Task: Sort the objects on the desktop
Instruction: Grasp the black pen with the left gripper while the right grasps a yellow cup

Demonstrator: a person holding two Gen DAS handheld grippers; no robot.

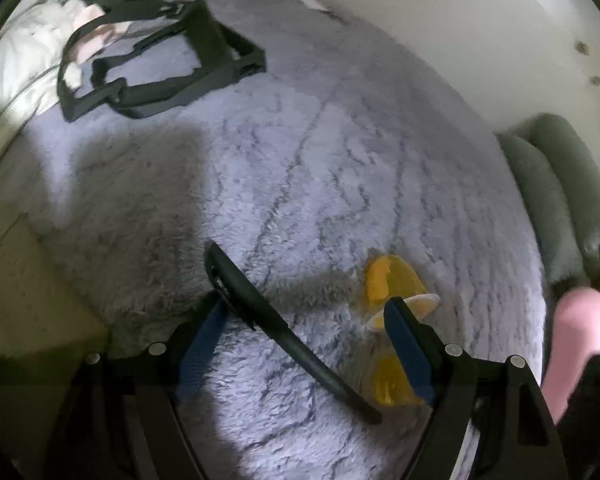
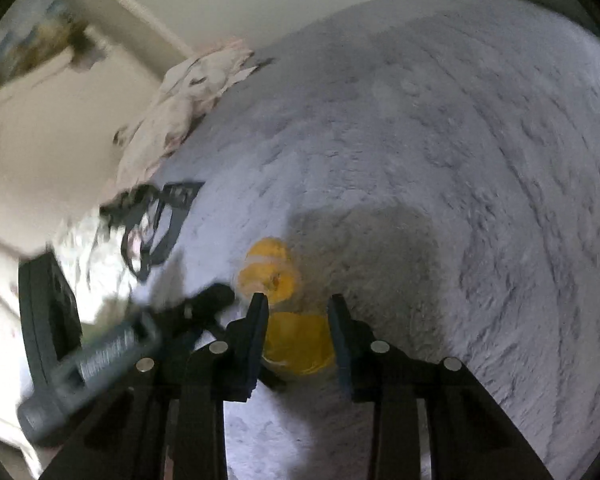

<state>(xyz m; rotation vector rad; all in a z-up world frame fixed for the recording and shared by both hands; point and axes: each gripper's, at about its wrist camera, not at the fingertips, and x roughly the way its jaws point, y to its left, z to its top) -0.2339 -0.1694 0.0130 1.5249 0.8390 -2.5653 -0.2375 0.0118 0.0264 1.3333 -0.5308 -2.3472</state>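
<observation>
A black pen (image 1: 284, 340) lies slantwise on the fluffy grey blanket (image 1: 320, 160). My left gripper (image 1: 306, 308) is open and straddles the pen, its blue pads standing clear on both sides. A translucent yellow plastic object with a white band (image 1: 382, 280) lies by the left gripper's right finger, which hides its middle. In the right wrist view the same yellow object (image 2: 296, 344) fills the gap between the pads of my right gripper (image 2: 298, 300), which is shut on its near part. Its far end (image 2: 268, 270) sticks out past the fingertips.
A black strap harness (image 1: 160, 64) (image 2: 156, 220) lies further up the blanket beside crumpled white bedding (image 1: 24, 56) (image 2: 172, 120). Grey-green cushions (image 1: 560, 200) line the right edge. A pink sleeve (image 1: 580, 332) shows at lower right. The other tool's grey handle (image 2: 96, 356) is blurred at left.
</observation>
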